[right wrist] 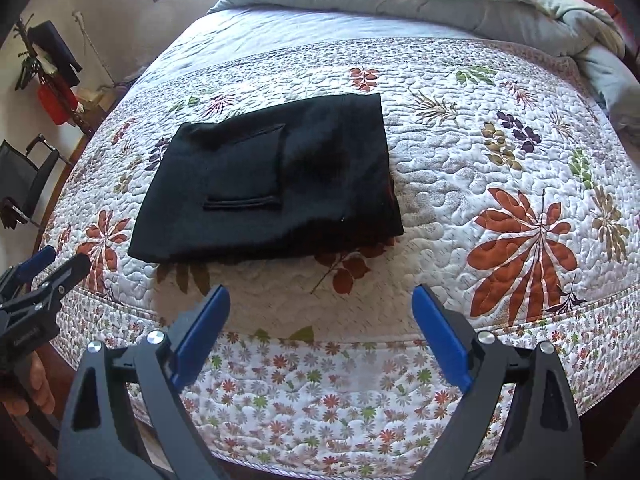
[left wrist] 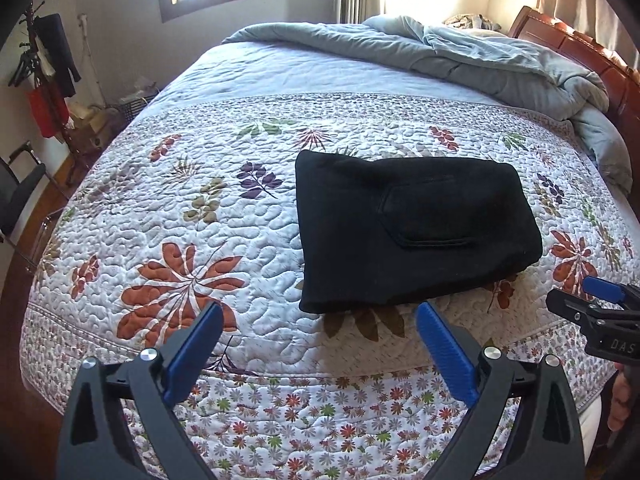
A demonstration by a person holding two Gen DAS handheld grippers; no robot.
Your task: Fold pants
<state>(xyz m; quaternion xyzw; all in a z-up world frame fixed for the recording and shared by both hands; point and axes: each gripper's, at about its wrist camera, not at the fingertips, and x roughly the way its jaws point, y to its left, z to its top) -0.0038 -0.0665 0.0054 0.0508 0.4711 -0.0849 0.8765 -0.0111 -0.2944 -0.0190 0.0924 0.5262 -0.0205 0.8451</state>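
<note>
With both tools pulled back off the near edge of the bed [left wrist: 280, 400], I'm looking at the black pants [left wrist: 412, 232] lying as a compact folded bundle on the quilt [left wrist: 192, 216], a little in from that near edge and well short of the grey duvet [left wrist: 480, 60] bunched along the far edge. My left gripper [left wrist: 320, 340] is released, jaws spread wide, nothing between them; my right gripper [right wrist: 320, 328] is the same, wide and empty. The bundle sits ahead of me, off to the right from the left gripper and off to the left from the right one, so it lies between the two, long axis running side to side along the near edge. Neither looks clearly nearer. By my read the fold is done, or close to it. The left view shows the headboard [left wrist: 580, 52] at the far right corner; the right view shows stacked layers at the bundle's right end.
</note>
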